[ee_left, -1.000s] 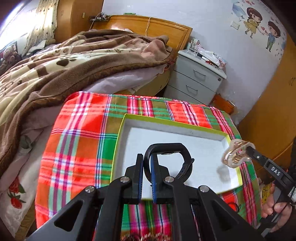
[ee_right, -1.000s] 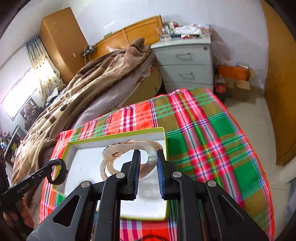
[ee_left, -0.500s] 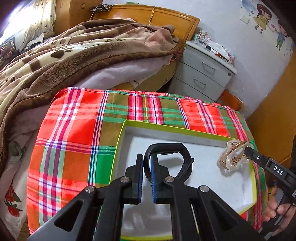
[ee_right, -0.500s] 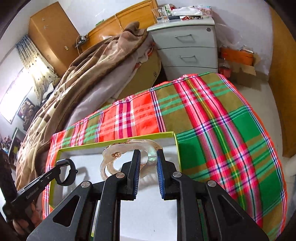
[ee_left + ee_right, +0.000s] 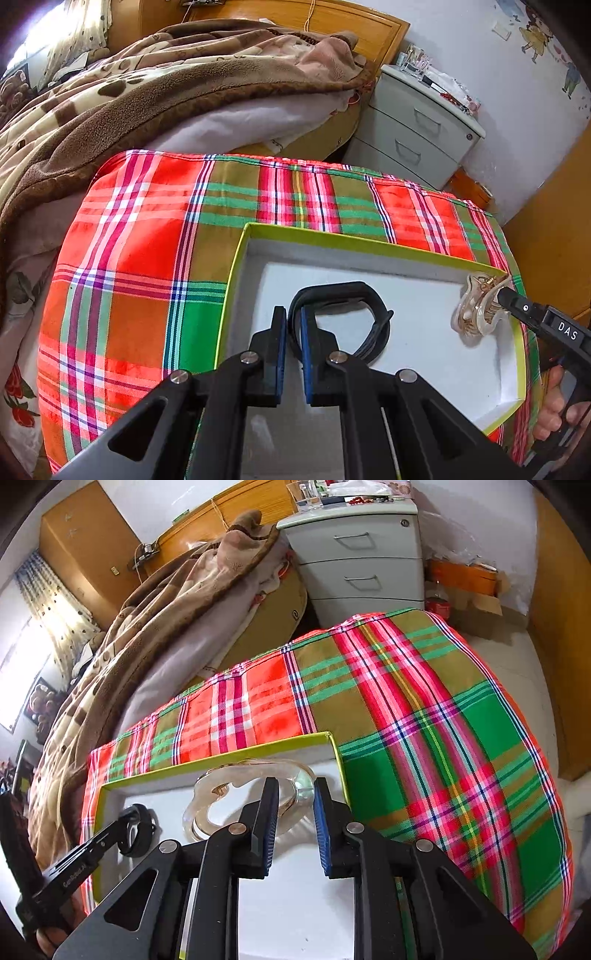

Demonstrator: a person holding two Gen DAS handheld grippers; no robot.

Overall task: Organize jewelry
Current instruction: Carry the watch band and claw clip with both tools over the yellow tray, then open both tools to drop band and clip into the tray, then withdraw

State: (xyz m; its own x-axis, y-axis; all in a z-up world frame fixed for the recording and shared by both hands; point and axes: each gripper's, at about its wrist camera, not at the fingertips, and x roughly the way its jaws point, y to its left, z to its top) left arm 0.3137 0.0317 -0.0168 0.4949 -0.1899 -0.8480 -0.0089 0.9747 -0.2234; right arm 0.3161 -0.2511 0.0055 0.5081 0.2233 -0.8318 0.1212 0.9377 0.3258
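Note:
A shallow white box with a yellow-green rim (image 5: 332, 240) lies on the plaid cloth; its rim also shows in the right wrist view (image 5: 221, 760). My left gripper (image 5: 291, 325) is shut on a black band (image 5: 351, 291) held low over the box floor. My right gripper (image 5: 295, 801) has opened its jaws wider; the pearly translucent hair claw (image 5: 236, 797) sits between them on the box floor at the right corner. The claw (image 5: 476, 310) and right gripper tip show in the left wrist view. The band (image 5: 138, 829) shows at the left in the right wrist view.
The plaid cloth (image 5: 147, 258) covers a small table beside a bed with a brown blanket (image 5: 147, 85). A grey drawer unit (image 5: 362, 565) stands behind, and a wooden wardrobe (image 5: 554, 229) stands to the right.
Both grippers came down into the box. The right jaws spread apart and the hair claw now rests on the box floor. The left gripper stays shut on the band.

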